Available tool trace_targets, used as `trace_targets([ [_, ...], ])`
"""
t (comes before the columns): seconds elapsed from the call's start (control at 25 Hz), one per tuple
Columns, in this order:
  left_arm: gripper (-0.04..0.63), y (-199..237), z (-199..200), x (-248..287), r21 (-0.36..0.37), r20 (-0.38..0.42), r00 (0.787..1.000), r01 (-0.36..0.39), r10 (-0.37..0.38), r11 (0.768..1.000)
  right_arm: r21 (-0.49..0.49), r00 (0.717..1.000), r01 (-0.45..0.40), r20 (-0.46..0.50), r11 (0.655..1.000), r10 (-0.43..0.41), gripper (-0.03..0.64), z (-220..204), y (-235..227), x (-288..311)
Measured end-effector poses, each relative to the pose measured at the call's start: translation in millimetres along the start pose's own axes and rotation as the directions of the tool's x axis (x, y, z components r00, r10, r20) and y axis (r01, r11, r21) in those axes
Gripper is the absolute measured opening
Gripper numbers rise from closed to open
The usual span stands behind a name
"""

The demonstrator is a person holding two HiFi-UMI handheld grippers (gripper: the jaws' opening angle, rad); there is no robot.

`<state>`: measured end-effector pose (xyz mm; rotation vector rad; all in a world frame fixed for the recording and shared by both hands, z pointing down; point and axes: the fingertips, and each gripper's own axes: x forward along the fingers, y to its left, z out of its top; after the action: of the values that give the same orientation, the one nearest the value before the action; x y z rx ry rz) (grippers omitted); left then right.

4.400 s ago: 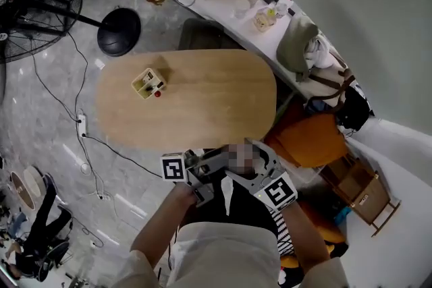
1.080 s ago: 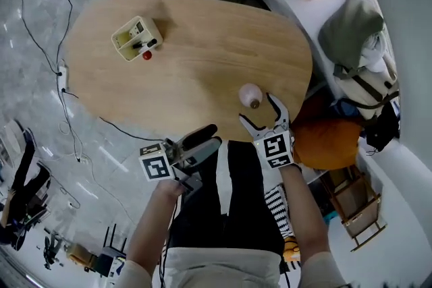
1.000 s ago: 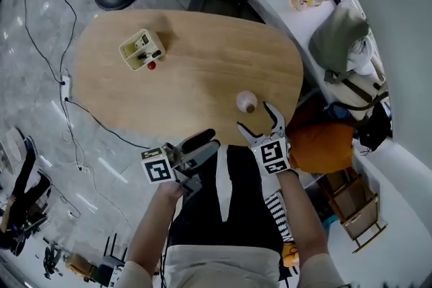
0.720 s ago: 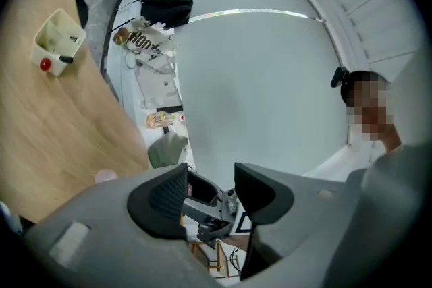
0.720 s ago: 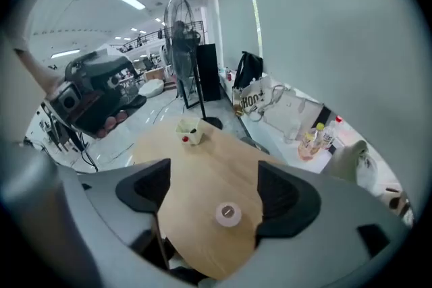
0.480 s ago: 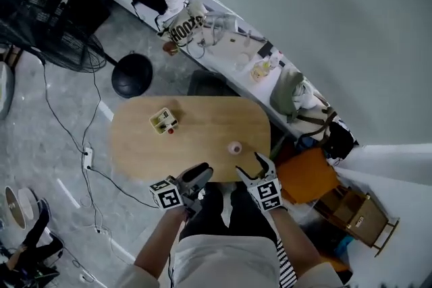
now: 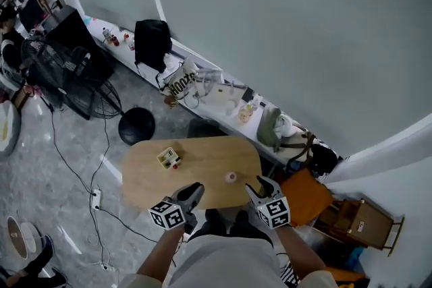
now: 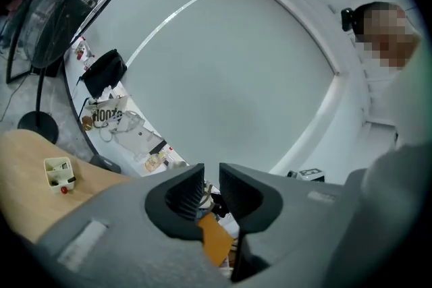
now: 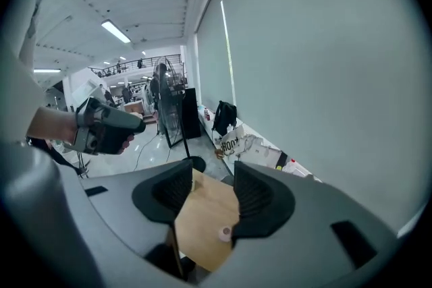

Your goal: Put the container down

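Note:
The small pale container (image 7: pixel 231 177) stands on the oval wooden table (image 7: pixel 196 175), near its right end, and nothing touches it. It shows again far below between the right jaws as a little pink cup (image 9: pixel 225 232). Both grippers hang high above the near table edge. My left gripper (image 7: pixel 192 192) has just been closing. Its jaws (image 8: pixel 211 175) keep a narrow gap with nothing in it. My right gripper (image 7: pixel 258 184) has also been closing and stands about half open (image 9: pixel 212 175), empty.
A cream organiser box (image 7: pixel 168 158) with a red ball beside it sits at the table's left end. A long white bench (image 7: pixel 209 94) with bags runs along the wall. A floor fan (image 7: pixel 74 71), floor cables, an orange cushion (image 7: pixel 305 193) and a wooden crate (image 7: pixel 364 222) surround the table.
Both grippers and the head camera have risen far above the table, which now looks much smaller. The container stays on the table. Both pairs of jaws have narrowed.

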<state>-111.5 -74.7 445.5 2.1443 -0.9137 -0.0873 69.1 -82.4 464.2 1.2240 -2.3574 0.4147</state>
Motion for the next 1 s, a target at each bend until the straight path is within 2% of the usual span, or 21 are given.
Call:
trace_targets([
  [0.16,0.060,-33.2,4.7,-12.5,0.078,0.015,1.000,-0.015,0.014,0.997,0.041,0.997,-0.004,0.080,0.999,0.001,0.151,29.1,-3.6,-40.7],
  [0.4,0.049,-87.4,0.5,-14.5,0.174,0.074,0.996,-0.059,0.046,0.983,0.006,0.985,-0.040,0.170,0.999,0.038,0.095,49.7,-7.1,-99.0],
  [0.64,0.044,-137.5,-4.7,-23.5,0.186,0.154,0.985,-0.104,0.076,0.977,-0.072,0.974,-0.082,0.206,0.994,0.095,0.050,52.2,-3.5,-151.1],
  [0.88,0.044,-182.8,-23.8,-32.3,0.250,0.170,0.982,-0.126,0.085,0.960,-0.099,0.961,-0.115,0.241,0.988,0.136,0.028,43.6,-4.5,-185.7],
  [1.0,0.044,-197.6,-31.1,-39.9,0.258,0.185,0.979,-0.137,0.090,0.956,-0.116,0.956,-0.137,0.244,0.984,0.162,0.020,38.7,-2.2,-195.0],
])
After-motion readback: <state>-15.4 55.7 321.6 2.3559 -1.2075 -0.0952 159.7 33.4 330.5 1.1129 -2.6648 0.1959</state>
